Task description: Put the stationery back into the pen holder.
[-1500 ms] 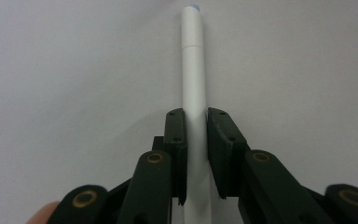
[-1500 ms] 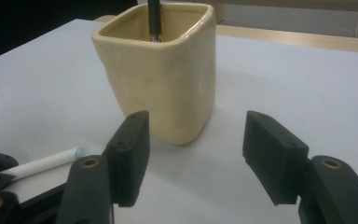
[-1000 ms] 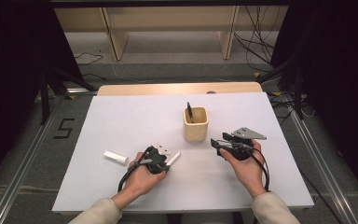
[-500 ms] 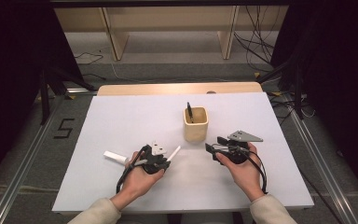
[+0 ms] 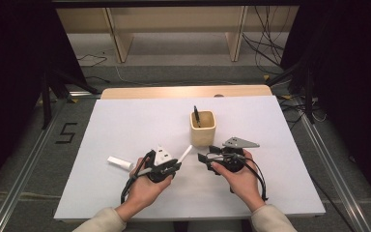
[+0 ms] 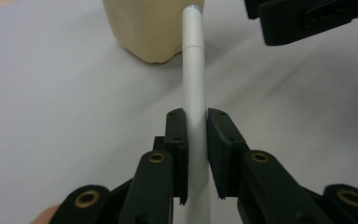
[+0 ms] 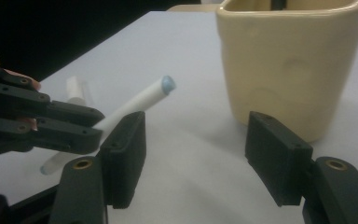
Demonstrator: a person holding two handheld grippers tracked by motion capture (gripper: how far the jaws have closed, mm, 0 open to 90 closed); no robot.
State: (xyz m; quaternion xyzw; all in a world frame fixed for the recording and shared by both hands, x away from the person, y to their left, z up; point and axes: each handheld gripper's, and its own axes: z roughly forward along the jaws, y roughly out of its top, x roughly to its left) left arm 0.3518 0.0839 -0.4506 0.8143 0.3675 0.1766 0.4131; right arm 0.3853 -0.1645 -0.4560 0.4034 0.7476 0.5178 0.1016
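My left gripper [image 5: 175, 165] is shut on a white marker [image 5: 185, 153] that juts up and right toward the cream cup [image 5: 203, 129]. In the left gripper view the marker [image 6: 195, 70] runs between the jaws [image 6: 196, 121], its tip near the cup [image 6: 144, 28]. My right gripper [image 5: 206, 154] stands open just right of the marker's tip, beside the cup's front. In the right gripper view the blue-ended marker [image 7: 144, 100] lies a little beyond the left jaw, with nothing between the open jaws [image 7: 196, 154]. A black pen [image 5: 197, 115] stands in the cup.
A short white piece [image 5: 119, 163] lies on the white table sheet [image 5: 140, 116] left of my left hand. The cup [image 7: 289, 60] rises close ahead of the right gripper. Wooden table edge and shelving sit beyond the sheet.
My right gripper has slid left toward the marker's tip. The left gripper has swung the marker slightly up toward the cup and otherwise stayed in place.
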